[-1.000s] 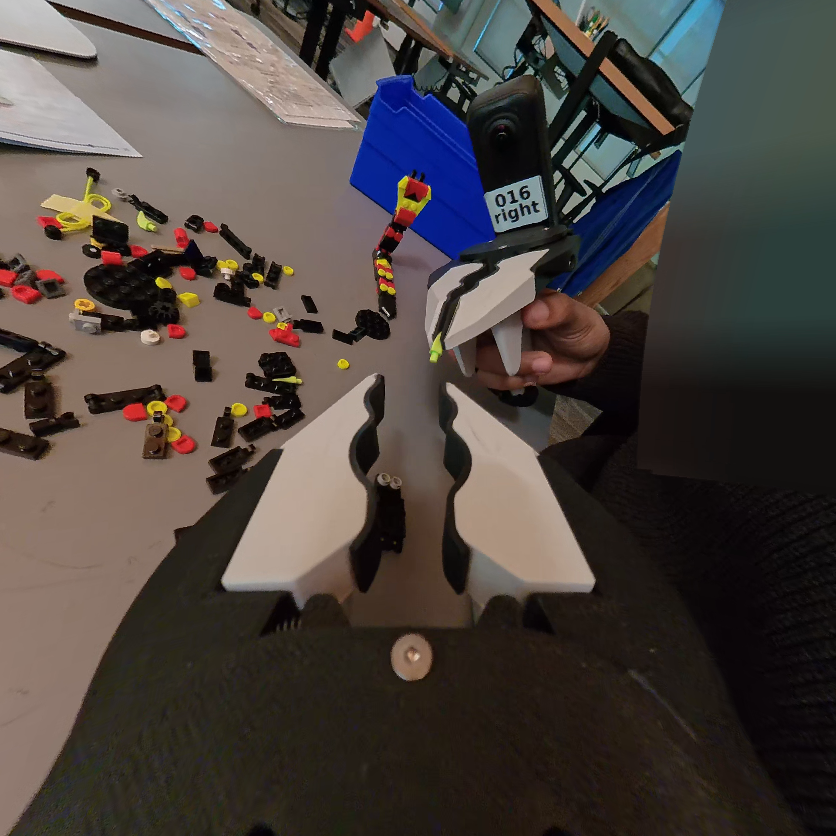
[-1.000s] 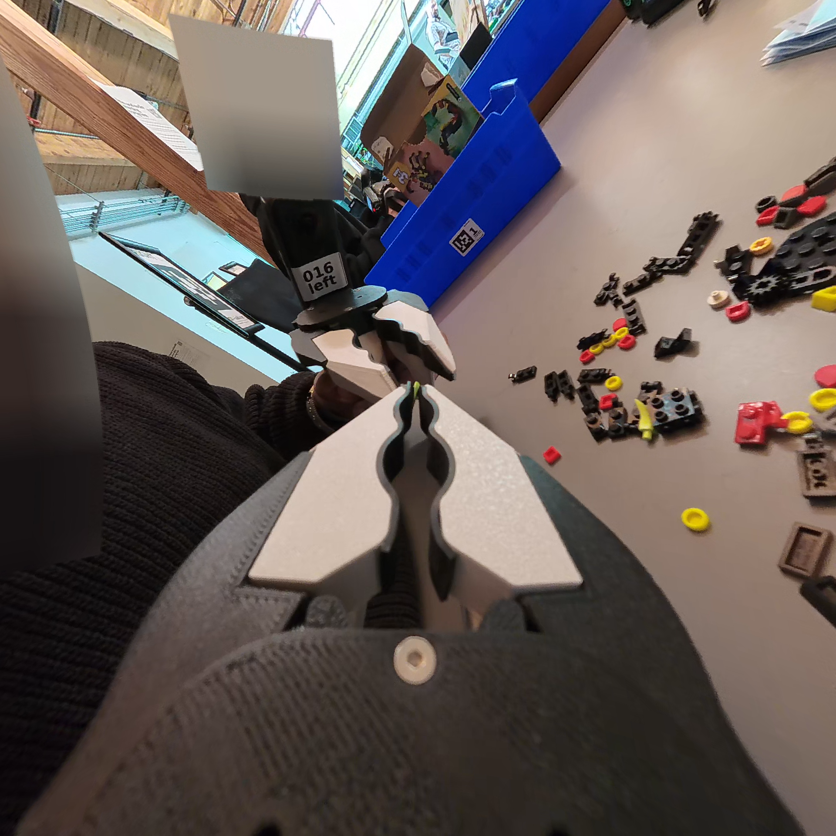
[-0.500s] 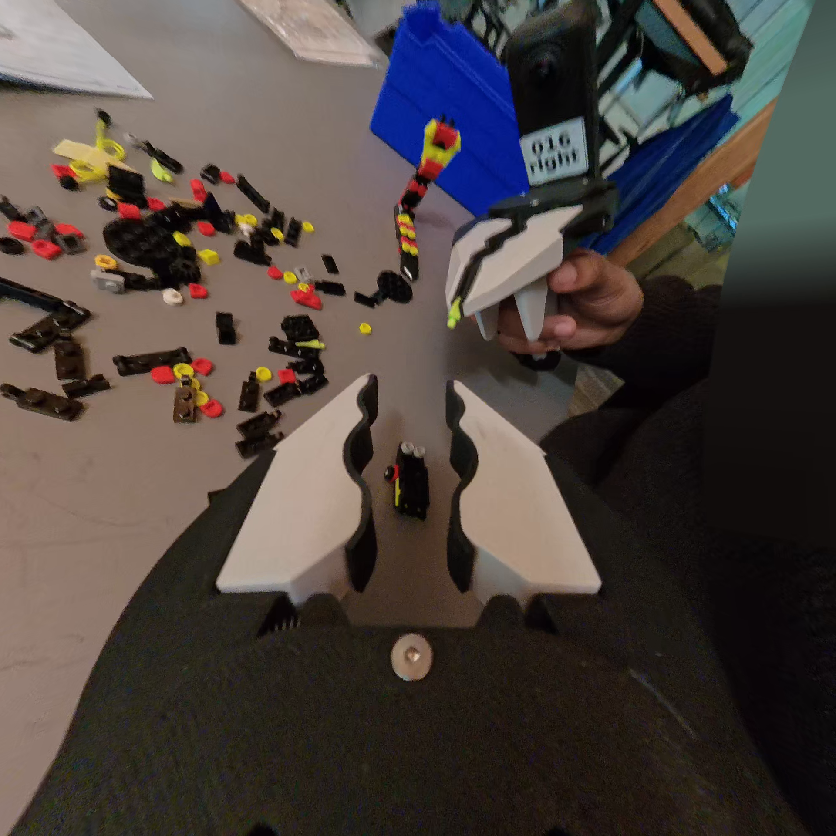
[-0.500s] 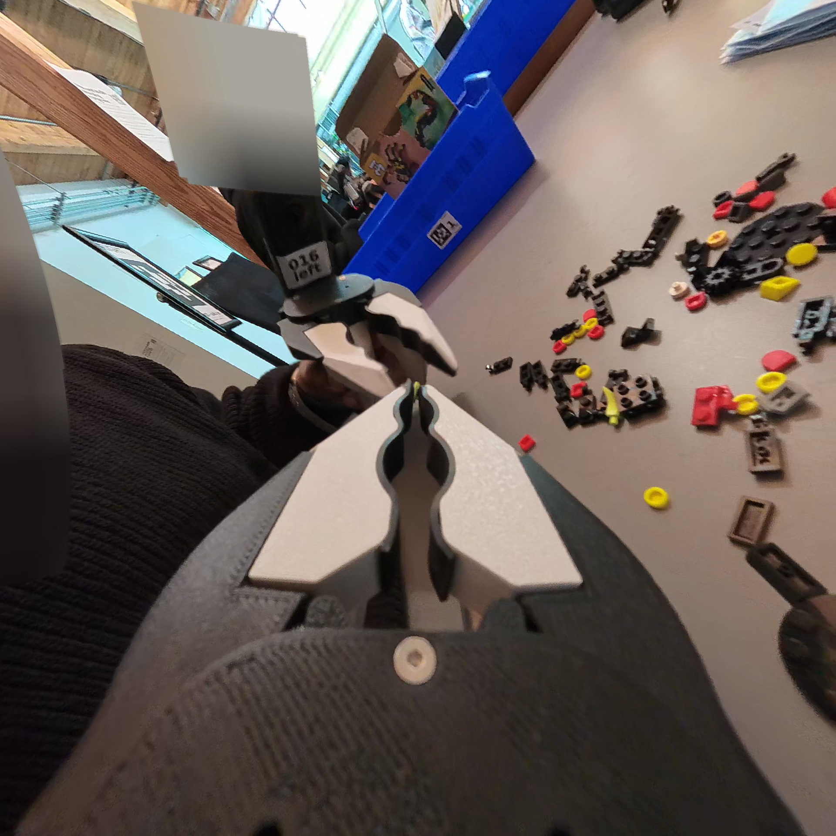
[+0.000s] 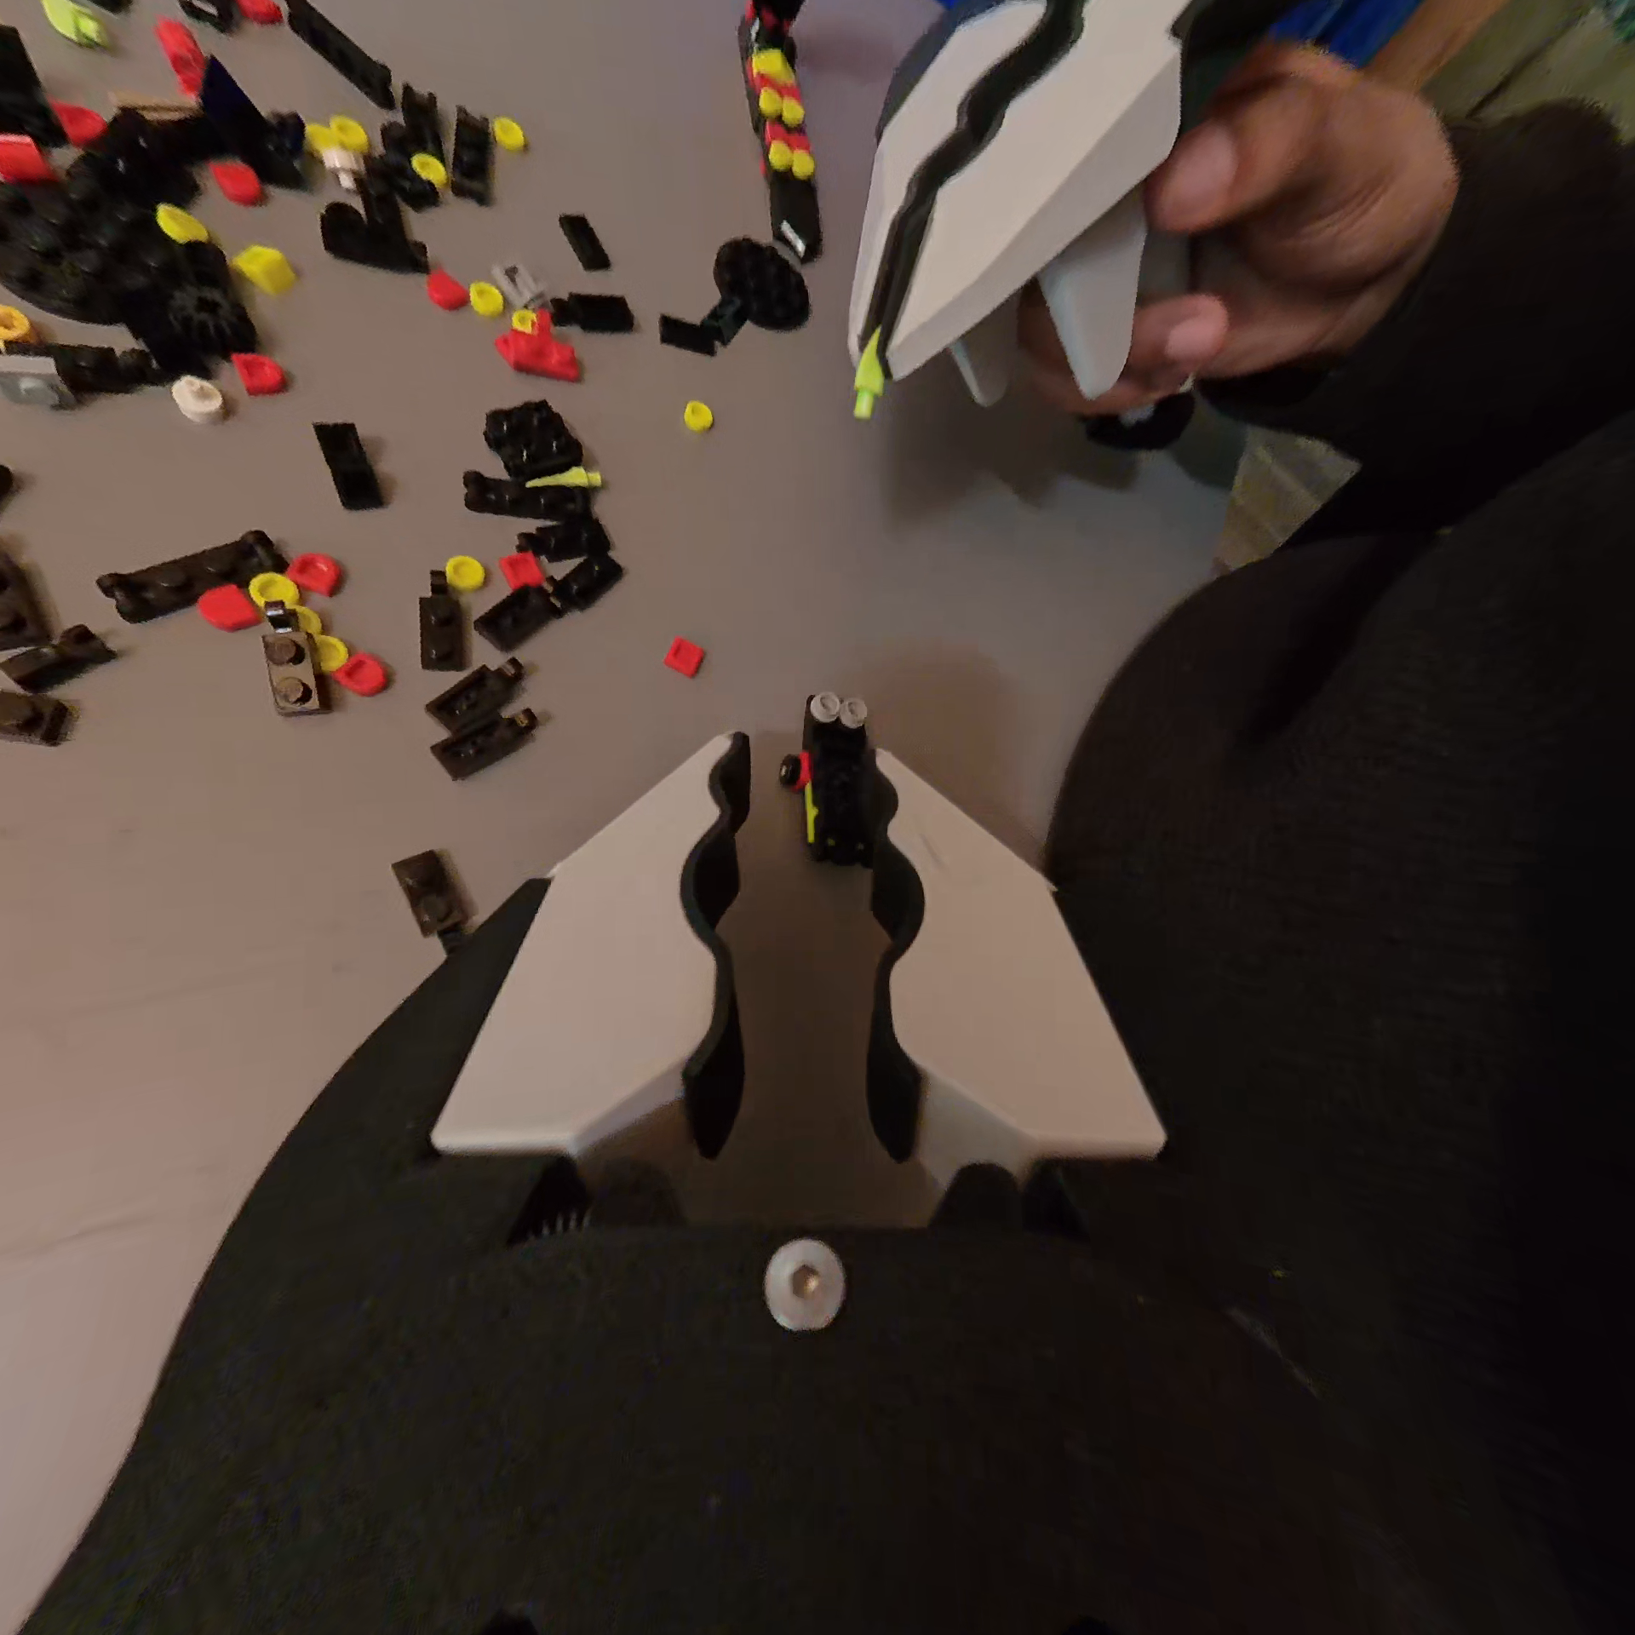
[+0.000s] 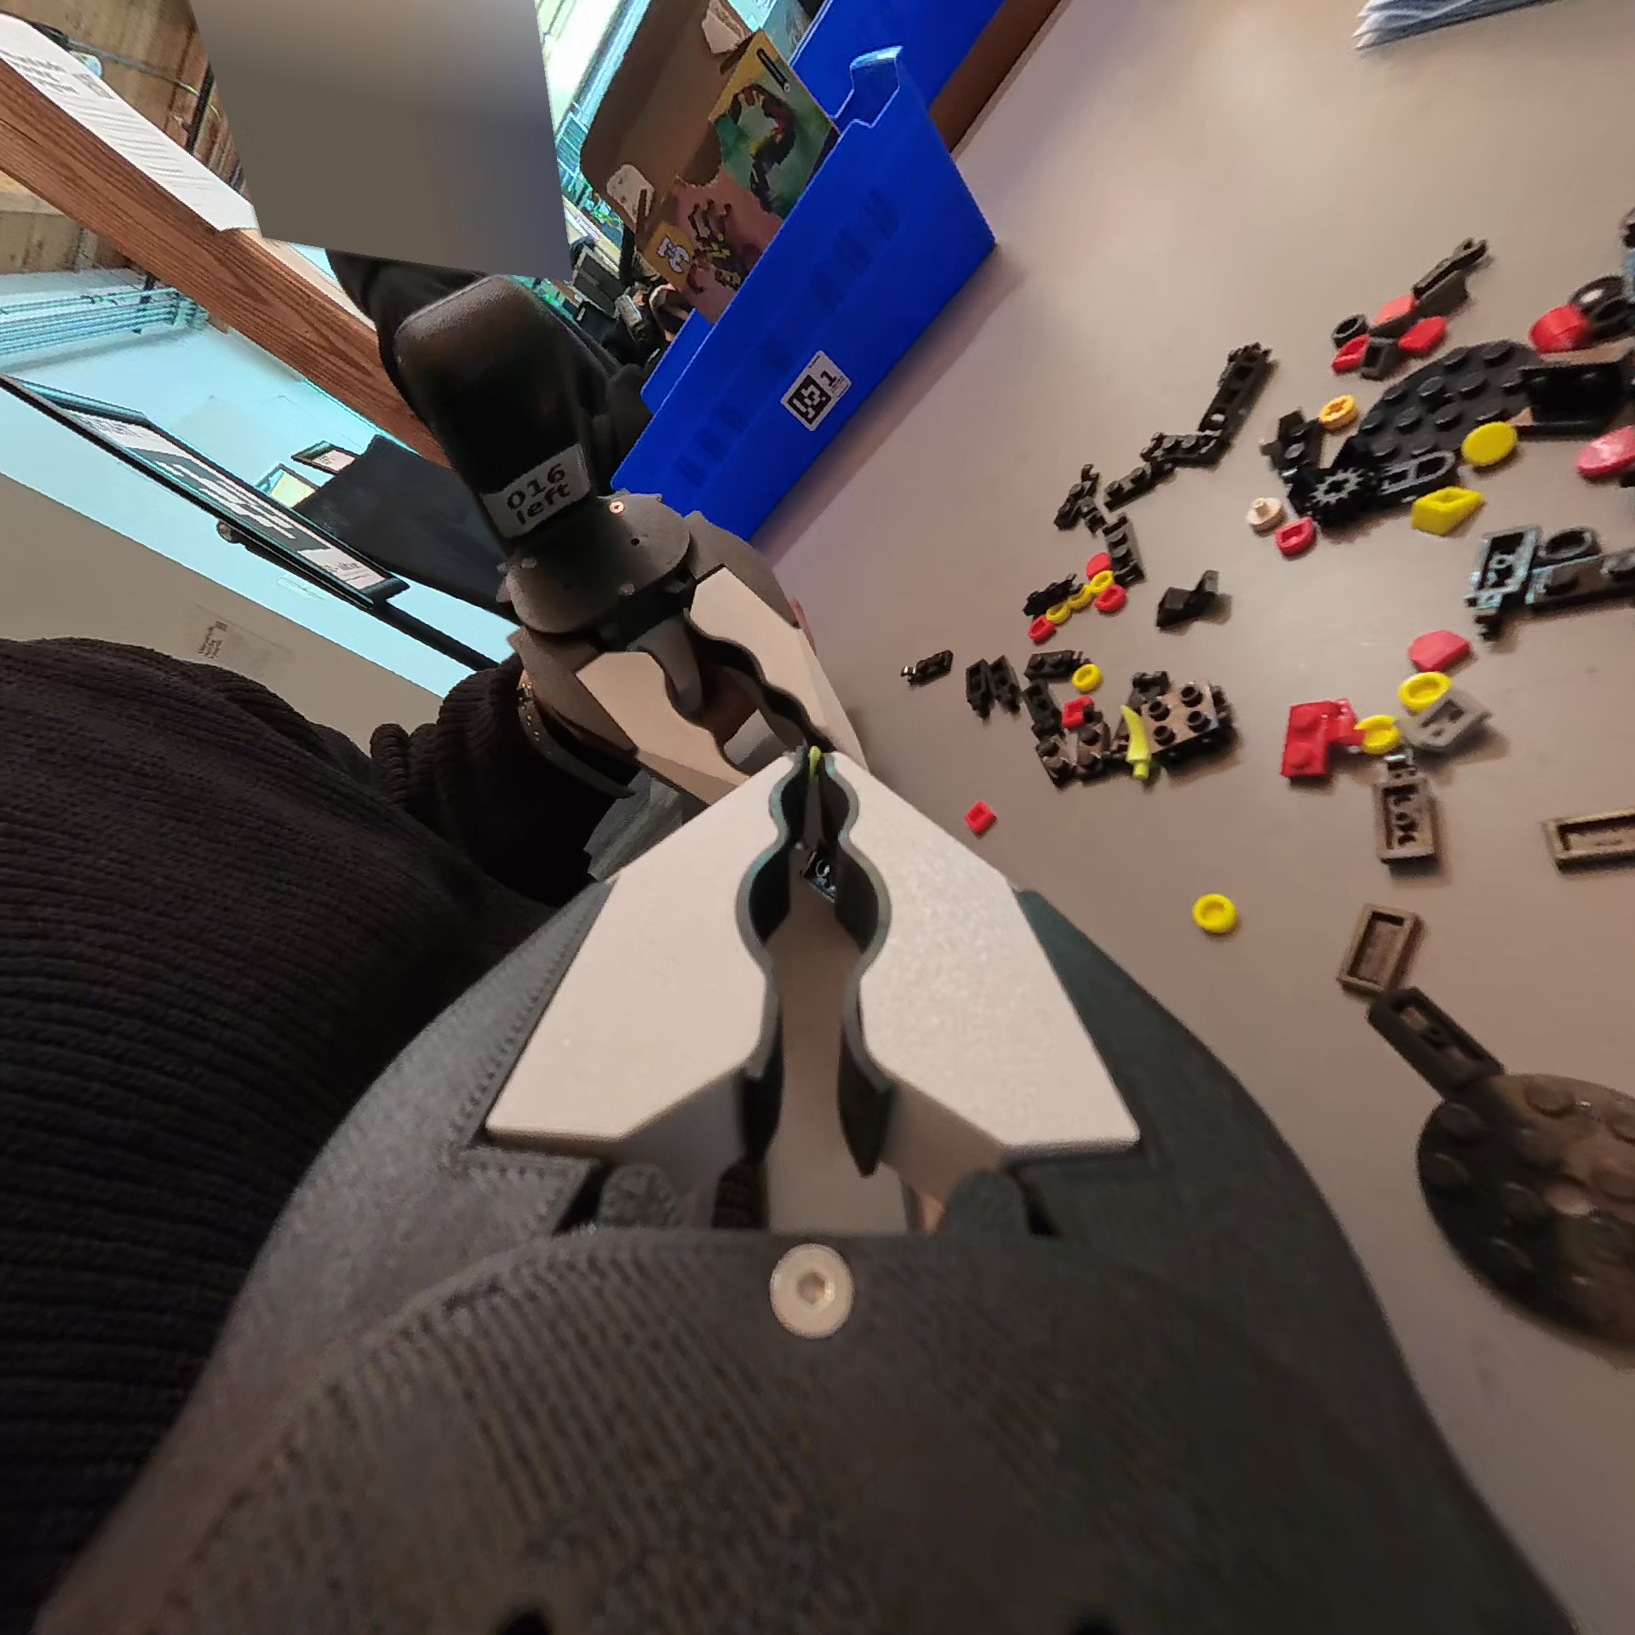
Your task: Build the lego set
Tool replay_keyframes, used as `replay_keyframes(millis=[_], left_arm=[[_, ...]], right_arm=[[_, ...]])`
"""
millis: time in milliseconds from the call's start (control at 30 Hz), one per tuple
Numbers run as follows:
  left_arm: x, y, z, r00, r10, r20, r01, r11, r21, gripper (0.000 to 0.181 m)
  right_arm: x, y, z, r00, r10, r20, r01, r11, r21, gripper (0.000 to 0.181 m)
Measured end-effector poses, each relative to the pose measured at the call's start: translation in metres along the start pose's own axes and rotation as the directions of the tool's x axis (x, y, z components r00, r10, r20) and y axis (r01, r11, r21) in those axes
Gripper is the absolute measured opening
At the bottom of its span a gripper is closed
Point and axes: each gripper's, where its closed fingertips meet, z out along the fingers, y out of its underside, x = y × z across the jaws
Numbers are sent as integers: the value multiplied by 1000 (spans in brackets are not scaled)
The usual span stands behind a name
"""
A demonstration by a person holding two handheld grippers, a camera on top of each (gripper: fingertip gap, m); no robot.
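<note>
My left gripper (image 5: pixel 809 761) stands open; a small black brick assembly (image 5: pixel 836 787) lies on the grey table (image 5: pixel 221 885), touching its right finger near the tip. My right gripper (image 6: pixel 812 771) is pinched onto a lime spike piece (image 6: pixel 813 768). Loose pieces (image 5: pixel 531 495) scattered beyond.

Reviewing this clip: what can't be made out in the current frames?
- Left wrist view: whether the small black assembly touches the left gripper fingers; too close to tell.
- Right wrist view: most of the lime spike, hidden between the right gripper fingers.
- Left wrist view: the long segmented build, cut off by the top edge.
</note>
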Motion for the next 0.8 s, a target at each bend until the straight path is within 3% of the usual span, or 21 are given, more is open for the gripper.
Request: replay_keyframes(millis=[200,633,800], left_arm=[[-5,22,-6,999,25,-21,-27,995,-93,16],[54,21,6,954,-41,-296,8,994,-111,17],[37,14,-3,970,-65,-234,51,997,-66,14]], right_arm=[[3,8,3,1000,6,-15,-7,999,-43,0],[7,20,7,996,-54,-76,46,993,-111,0],[-5,28,13,993,-89,-81,78,989,-125,0]])
